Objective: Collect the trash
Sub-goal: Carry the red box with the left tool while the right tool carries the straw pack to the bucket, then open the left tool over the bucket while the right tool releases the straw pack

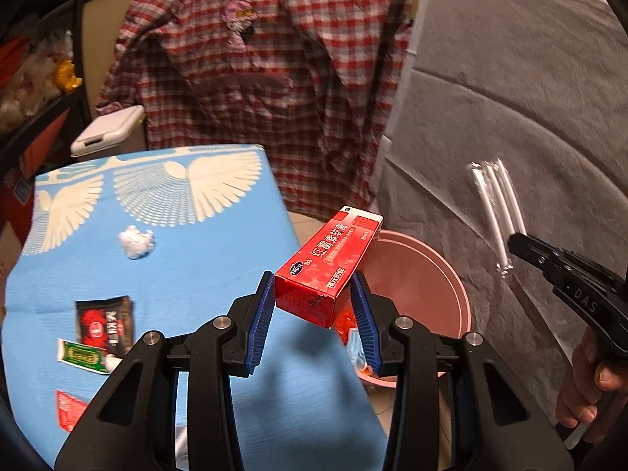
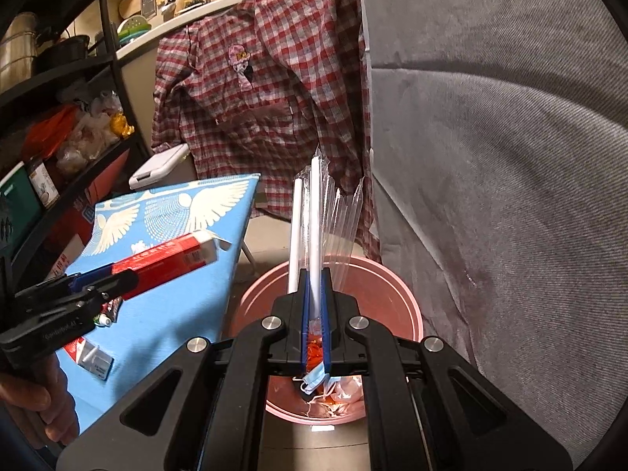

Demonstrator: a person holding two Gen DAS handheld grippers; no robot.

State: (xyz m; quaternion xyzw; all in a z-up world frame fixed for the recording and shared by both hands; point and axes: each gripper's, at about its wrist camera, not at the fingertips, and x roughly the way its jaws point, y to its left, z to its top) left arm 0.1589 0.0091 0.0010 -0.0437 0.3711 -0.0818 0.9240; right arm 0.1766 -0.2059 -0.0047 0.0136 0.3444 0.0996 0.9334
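Right gripper (image 2: 314, 294): clamped wrapped straws (image 2: 310, 212) (white, upright) above pink bin (image 2: 408, 314).
Left gripper (image 2: 98, 282): gripped red box (image 2: 168, 261).

Printed on the red rectangular cardboard box (image 1: 327, 265): "红霉素软膏", a "FRONT"-like logo, and "福元药业". Embossed on the black right gripper (image 1: 514, 244) body: "DAS".

Red box (image 1: 327, 265); pink bin (image 1: 451, 274)
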